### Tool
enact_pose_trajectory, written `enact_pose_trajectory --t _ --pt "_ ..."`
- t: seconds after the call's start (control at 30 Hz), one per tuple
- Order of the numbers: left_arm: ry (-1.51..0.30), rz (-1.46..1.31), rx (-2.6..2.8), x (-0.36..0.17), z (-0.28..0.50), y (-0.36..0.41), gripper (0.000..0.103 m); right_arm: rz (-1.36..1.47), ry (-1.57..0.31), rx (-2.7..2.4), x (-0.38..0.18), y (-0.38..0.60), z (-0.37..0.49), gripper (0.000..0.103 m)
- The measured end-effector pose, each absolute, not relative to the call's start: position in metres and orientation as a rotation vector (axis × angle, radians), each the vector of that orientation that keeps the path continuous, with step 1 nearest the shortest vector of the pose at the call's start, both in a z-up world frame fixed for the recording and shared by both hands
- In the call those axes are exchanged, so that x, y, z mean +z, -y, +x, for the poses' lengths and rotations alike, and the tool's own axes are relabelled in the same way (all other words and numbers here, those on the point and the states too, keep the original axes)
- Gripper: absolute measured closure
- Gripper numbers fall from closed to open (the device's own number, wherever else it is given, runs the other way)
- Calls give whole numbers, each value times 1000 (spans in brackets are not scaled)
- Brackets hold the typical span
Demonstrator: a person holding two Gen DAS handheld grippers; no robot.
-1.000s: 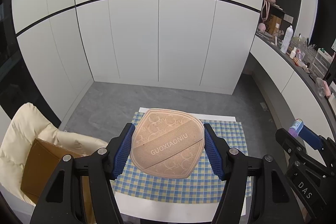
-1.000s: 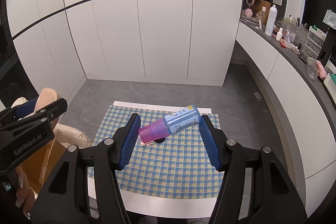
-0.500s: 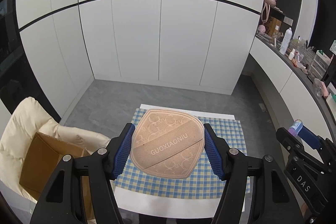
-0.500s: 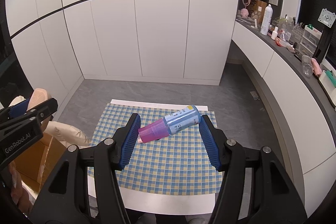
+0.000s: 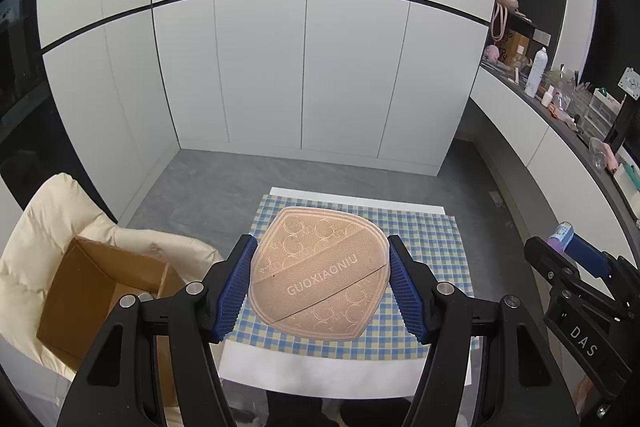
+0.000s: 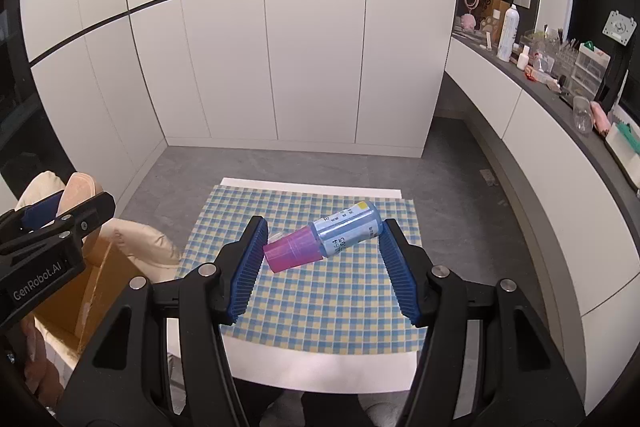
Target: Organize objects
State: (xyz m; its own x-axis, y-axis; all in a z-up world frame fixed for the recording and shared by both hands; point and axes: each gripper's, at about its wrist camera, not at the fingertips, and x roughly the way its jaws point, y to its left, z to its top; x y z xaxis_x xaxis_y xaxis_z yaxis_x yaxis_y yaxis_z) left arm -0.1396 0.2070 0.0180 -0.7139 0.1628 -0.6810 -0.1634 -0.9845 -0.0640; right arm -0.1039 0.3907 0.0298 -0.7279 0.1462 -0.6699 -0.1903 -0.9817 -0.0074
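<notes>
My left gripper [image 5: 320,281] is shut on a tan embossed pouch marked GUOXIAONIU [image 5: 318,277] and holds it in the air above the checked cloth [image 5: 432,247]. My right gripper [image 6: 322,259] is shut on a blue bottle with a pink cap [image 6: 324,237], gripped end to end and tilted, above the cloth [image 6: 320,299]. The right gripper also shows at the right edge of the left wrist view [image 5: 576,291]. The left gripper and pouch show at the left edge of the right wrist view [image 6: 60,219].
An open cardboard box [image 5: 100,291] sits on a cream padded chair [image 5: 48,219] left of the white table [image 5: 320,367]. A counter with bottles and clutter [image 6: 560,75] runs along the right wall. White cabinets stand behind.
Both grippers have risen with their objects, and the table looks smaller. The left view has swung so the box's open inside now shows.
</notes>
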Motion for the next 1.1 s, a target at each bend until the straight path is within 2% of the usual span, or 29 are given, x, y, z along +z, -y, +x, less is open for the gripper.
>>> enact_pose_trajectory --t 0.53,0.9,1.1 --pt "-50 -1042 2773 7 -72 -183 38 -1110 -156 2806 7 -370 -32 43" --pt "-20 -1076 2781 -12 -28 -147 38 -1126 -193 2833 -6 -356 18 43" --pt "-73 -1108 2749 -31 -8 -143 38 -1150 -212 2790 -24 -357 41 43"
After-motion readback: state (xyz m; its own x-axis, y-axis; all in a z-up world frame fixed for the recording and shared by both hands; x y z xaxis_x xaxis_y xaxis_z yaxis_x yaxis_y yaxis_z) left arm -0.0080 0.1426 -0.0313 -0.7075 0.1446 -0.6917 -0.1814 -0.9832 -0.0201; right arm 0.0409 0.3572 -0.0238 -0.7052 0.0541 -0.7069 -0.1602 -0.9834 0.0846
